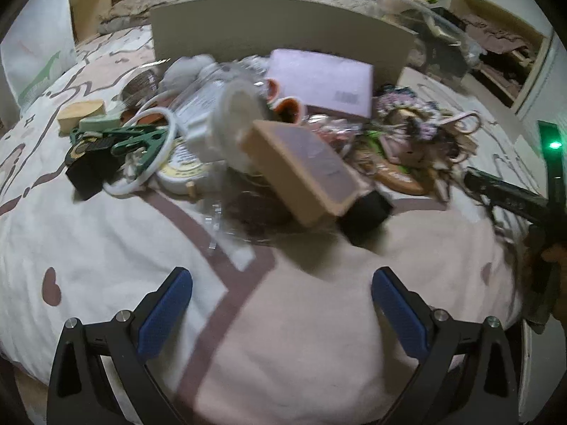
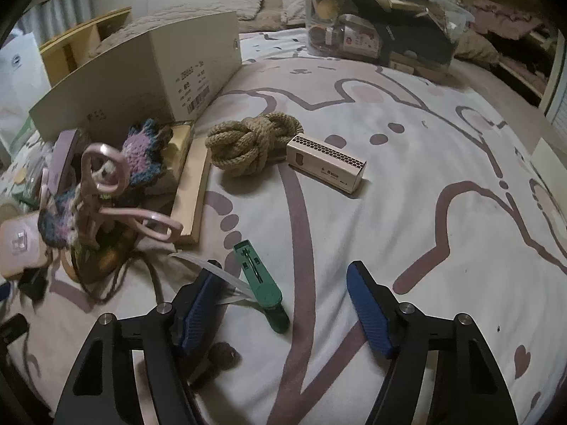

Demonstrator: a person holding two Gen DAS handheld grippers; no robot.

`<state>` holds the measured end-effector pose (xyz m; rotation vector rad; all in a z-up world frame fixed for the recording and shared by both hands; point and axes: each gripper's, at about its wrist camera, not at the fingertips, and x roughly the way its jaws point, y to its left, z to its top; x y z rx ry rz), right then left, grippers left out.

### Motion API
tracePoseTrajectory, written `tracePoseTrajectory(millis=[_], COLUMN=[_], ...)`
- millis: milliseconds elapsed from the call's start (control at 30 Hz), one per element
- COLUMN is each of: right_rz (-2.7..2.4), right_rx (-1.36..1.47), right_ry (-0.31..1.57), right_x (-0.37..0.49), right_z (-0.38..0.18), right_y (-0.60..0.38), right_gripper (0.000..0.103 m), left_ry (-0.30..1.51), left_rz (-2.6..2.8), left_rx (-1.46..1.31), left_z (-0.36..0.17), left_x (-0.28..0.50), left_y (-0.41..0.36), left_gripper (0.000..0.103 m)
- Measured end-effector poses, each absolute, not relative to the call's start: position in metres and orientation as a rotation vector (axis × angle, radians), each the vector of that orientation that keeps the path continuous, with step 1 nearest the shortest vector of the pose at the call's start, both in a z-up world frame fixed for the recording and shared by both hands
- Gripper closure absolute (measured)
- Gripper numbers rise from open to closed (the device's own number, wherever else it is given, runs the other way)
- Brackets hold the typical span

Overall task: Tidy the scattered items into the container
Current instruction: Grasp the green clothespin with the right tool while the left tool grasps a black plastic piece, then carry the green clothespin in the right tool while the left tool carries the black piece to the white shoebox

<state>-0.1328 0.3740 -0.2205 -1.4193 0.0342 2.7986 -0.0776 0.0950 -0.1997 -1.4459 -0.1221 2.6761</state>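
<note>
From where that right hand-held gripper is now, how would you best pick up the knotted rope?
Probably from above, across the narrow waist of the rope, where the coils cross. The knot lies flat on the bed, wider than tall, with a small box close on its right, so a side approach looks crowded.

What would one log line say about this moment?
left claw: open, empty | right claw: open, over green tool | clear bin: part-filled

Clutter pile [image 1: 269,131] blocks ahead (bedspread [image 2: 407,191] open).
</note>
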Motion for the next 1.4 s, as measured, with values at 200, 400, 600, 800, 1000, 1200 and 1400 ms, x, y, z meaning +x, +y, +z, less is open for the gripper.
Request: tracePoseTrajectory(millis=[200, 400, 600, 800, 1000, 1200, 1400], right_rz=[2.838, 2.877, 2.890, 2.892, 2.884, 2.851, 2.830], right_rx=[-1.378, -1.376, -1.363, -1.363, -1.393, -1.463, -1.450], right_ry=[0.057, 0.124, 0.259, 0.328, 0.429, 0.524, 0.585], right_x=[-0.120, -0.109, -0.096, -0.082, -0.067, -0.055, -0.040], right_z=[-0.220, -0.220, -0.222, -0.222, -0.220, -0.211, -0.205], right_y=[0.374, 0.379, 0.391, 0.395, 0.403, 0.410, 0.418], right_gripper=[0.057, 0.065, 0.074, 0.076, 0.083, 0.089, 0.089], left_ry=[-0.085, -0.085, -0.107, -0.146, -0.164, -0.131, -0.165], left_rz=[2.650, 2.613, 2.615, 2.643, 2.668, 2.649, 2.642], left_rx=[-1.327, -1.282, -1.326, -1.318, -1.326, -1.326, -1.321], left_z=[-0.189, -0.183, -0.191, -0.193, -0.194, -0.192, -0.186], left_x=[-0.073, -0.079, -0.092, -0.101, -0.104, -0.101, -0.093], left_y=[0.119, 0.140, 0.148, 0.144, 0.139, 0.138, 0.136], left_gripper=[0.021, 0.022, 0.032, 0.041, 0.068, 0.069, 0.069])
